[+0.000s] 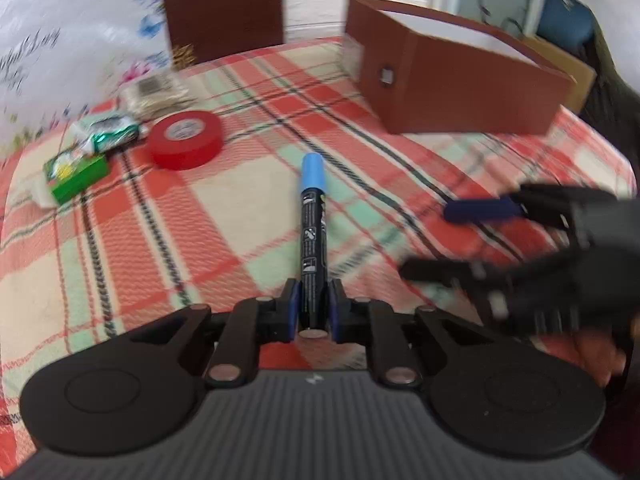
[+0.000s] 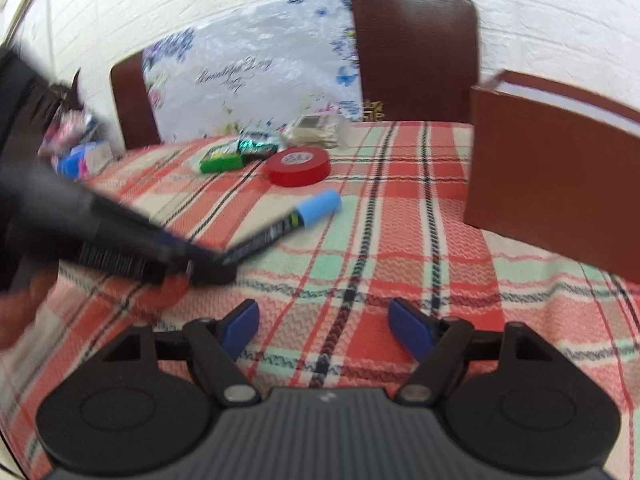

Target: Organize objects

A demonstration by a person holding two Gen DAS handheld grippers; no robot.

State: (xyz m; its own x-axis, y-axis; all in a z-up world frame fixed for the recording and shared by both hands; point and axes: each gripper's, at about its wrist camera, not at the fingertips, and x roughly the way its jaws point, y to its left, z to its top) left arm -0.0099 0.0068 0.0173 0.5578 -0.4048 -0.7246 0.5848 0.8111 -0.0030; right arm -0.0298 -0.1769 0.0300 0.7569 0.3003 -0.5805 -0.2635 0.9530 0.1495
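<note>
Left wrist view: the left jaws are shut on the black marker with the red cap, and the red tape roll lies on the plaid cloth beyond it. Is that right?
Not quite. The marker in the left gripper has a light blue cap, not red, as the left wrist view shows. The rest holds: the jaws are shut on it, and the red tape roll lies on the plaid cloth beyond.

We see the marker (image 1: 313,240) in the left wrist view pointing toward twelve o'clock over the tablecloth (image 1: 224,216). At eleven o'clock of its cap lies the tape roll (image 1: 186,139). Further toward ten o'clock sit two small packets (image 1: 90,148), side by side. Behind the roll rests a wrapped bundle (image 1: 156,94). The open box (image 1: 460,84) stands at one o'clock. A chair back (image 1: 222,8) rises behind the table at twelve.
</note>
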